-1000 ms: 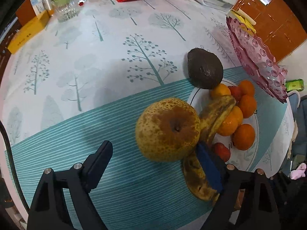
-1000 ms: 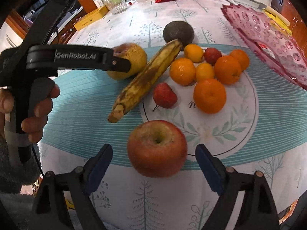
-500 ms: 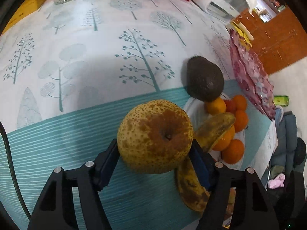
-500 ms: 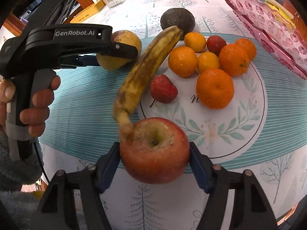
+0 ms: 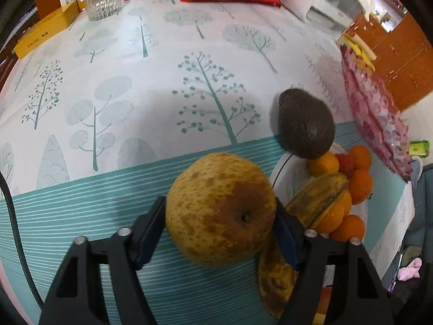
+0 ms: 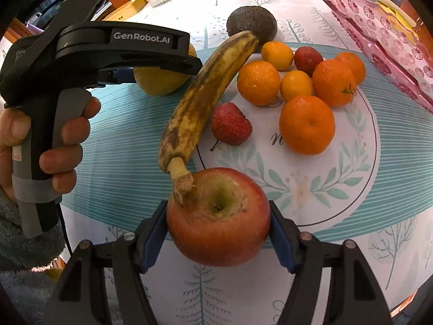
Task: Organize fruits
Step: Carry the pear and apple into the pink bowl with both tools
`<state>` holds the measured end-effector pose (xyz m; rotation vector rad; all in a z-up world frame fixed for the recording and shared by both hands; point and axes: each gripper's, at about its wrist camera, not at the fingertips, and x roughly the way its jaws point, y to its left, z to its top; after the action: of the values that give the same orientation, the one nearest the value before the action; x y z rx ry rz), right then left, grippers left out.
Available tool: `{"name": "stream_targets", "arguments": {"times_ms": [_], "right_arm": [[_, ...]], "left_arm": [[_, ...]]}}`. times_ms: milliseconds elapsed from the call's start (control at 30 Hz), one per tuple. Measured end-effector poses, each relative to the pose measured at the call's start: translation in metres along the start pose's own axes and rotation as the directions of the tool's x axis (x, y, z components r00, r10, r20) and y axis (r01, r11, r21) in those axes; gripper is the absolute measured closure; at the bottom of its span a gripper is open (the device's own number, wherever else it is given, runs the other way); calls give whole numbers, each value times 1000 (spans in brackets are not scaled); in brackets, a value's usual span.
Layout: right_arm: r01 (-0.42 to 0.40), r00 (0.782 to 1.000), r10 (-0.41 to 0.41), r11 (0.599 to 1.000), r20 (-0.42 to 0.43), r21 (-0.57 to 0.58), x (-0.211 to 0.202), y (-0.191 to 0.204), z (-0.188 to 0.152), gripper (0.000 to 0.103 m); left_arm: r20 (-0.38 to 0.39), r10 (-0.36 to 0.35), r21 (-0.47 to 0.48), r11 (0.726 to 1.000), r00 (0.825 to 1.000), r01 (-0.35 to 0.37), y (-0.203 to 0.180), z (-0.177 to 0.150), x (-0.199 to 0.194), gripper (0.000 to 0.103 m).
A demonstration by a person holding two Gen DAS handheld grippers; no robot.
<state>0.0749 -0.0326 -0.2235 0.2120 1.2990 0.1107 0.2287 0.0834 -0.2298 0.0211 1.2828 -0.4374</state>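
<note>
The left gripper (image 5: 219, 230) has its jaws clamped on a speckled yellow pear (image 5: 220, 210), blue pads pressing its two sides, and they are closing. The pear sits over the teal band of the table (image 5: 135, 94) cloth, at about nine o'clock from the white plate (image 6: 338, 184). The right gripper (image 6: 217, 230) grips a red apple (image 6: 217, 216) in the same way, jaws pressed on both flanks, at the plate's seven o'clock edge. A browned banana (image 6: 205, 94) lies from the apple's top towards twelve o'clock, its stem touching the apple. A dark avocado (image 6: 251, 23) rests beyond the banana's far tip. On the plate lie several oranges (image 6: 307, 124) and a strawberry (image 6: 230, 127). A hand (image 6: 40, 140) holds the left tool's grip.
</note>
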Motion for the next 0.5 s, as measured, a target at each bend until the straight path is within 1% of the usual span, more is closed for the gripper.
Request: {"name": "stream_targets", "arguments": {"times_ms": [33, 100, 133, 267, 367, 500], "right_arm": [[1, 1000, -1, 1000, 8, -3, 9, 4, -5, 34], [4, 1000, -4, 1000, 20, -12, 12, 6, -9, 34], [6, 1000, -6, 1000, 24, -15, 8, 9, -17, 34], [15, 1000, -14, 1000, 24, -25, 11, 8, -26, 34], [31, 999, -31, 999, 30, -19, 6, 0, -31, 34], [67, 996, -67, 998, 56, 5, -13, -14, -34, 34]], "left_arm": [[4, 16, 7, 1000, 1000, -16, 0, -1, 0, 35], [23, 45, 28, 999, 999, -46, 0, -4, -2, 35], [25, 51, 29, 998, 998, -52, 0, -6, -3, 36], [26, 63, 7, 998, 998, -63, 7, -13, -12, 36], [44, 75, 8, 997, 996, -75, 13, -24, -29, 36], [67, 70, 23, 997, 995, -72, 5, -33, -57, 36]]}}
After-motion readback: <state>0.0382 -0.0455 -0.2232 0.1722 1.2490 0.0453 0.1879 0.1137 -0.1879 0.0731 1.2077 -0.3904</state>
